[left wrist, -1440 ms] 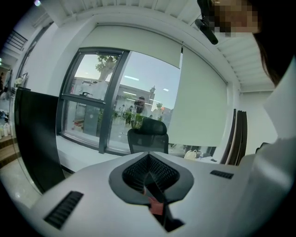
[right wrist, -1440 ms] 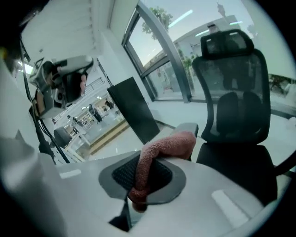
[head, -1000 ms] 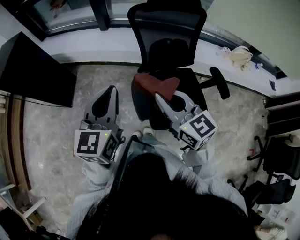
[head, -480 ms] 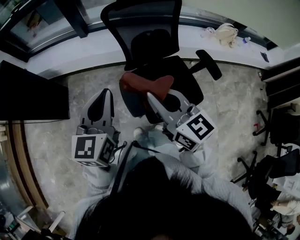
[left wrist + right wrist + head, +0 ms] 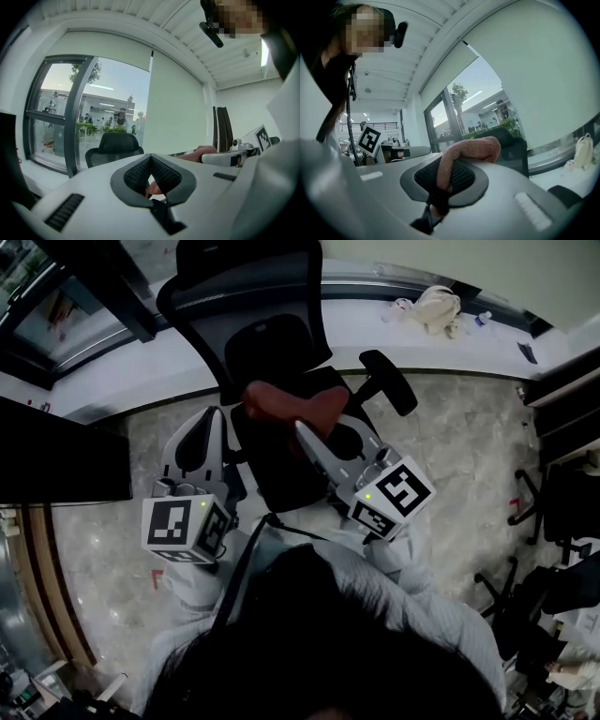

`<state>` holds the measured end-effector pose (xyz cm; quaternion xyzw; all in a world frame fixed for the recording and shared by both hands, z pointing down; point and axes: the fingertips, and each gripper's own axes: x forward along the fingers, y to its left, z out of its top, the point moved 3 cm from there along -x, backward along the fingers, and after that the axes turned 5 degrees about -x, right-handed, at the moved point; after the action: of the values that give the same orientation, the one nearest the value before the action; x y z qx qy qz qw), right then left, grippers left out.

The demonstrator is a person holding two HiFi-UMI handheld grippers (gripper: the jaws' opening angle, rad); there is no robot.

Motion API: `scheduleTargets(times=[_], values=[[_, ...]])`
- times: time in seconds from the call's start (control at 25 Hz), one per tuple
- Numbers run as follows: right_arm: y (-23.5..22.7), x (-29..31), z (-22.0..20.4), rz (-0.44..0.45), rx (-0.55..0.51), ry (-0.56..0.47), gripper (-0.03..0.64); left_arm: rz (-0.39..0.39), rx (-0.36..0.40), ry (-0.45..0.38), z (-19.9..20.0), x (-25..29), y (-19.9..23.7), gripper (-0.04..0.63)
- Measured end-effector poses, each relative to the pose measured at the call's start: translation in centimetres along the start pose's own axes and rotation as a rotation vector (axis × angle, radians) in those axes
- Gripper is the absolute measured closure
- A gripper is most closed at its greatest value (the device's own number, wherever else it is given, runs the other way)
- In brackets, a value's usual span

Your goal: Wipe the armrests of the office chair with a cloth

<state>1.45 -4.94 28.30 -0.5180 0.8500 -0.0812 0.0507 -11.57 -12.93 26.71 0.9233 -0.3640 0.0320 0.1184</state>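
A pale marbled floor (image 5: 459, 456) fills most of the head view, with a white window ledge (image 5: 361, 310) curving along its far side. The black office chair (image 5: 272, 343) stands against that ledge, its mesh back toward the window and its seat facing the person (image 5: 309, 634), whose dark hair and light sleeves take up the bottom of the view. A flat dark panel (image 5: 52, 451) sits at the left edge, and more dark chairs (image 5: 562, 512) crowd the right edge.

The left tool (image 5: 217, 413) hovers over the floor just beside the chair's left side. Its own view shows the ribbed pads meeting at the tips with nothing clamped; only a sliver of reddish colour shows through the small gap lower down, from something beyond the tool. The right tool (image 5: 303, 428) reaches over the seat, and its jaws are pressed together on the cloth (image 5: 291, 407). This reddish-brown cloth runs up out of the pads and folds over the tips, and from above it spreads across the left part of the seat in front of the backrest. Whether it touches an armrest there cannot be told. The chair's right armrest (image 5: 386, 381), a black pad angled outward, is bare and apart from the cloth. A cream bag (image 5: 433, 307) slumps on the ledge behind it
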Motion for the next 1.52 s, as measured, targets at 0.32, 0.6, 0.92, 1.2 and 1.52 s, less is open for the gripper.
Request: scheduleTargets(times=[0.32,0.6,0.92,1.2,1.52], values=[[-17.9,-13.8,5.5,0.084,-0.065,0.1,0.592,0.129,-0.059,-0.069,-0.3,12.3,-17.1,0.592],[-28.5,-20.8,6.7,0.082,-0.042,0.164,0.592,0.199,-0.069,-0.051,-0.6,17.8,-25.6,0.592],[-31.6,-20.6,4.8,0.092,-0.016,0.181,0.592,0.23,-0.079,-0.032,-1.6,20.5,-26.4,0.592],[-35.9,-17.7,1.3,0.078,-0.026,0.268,0.592,0.27,-0.082,0.008,-2.4,21.0,-25.7,0.592],[-44.0,-7.1,-7.5,0.056,-0.089,0.408,0.592,0.395,-0.133,0.087,-6.1,17.8,-21.9,0.592]])
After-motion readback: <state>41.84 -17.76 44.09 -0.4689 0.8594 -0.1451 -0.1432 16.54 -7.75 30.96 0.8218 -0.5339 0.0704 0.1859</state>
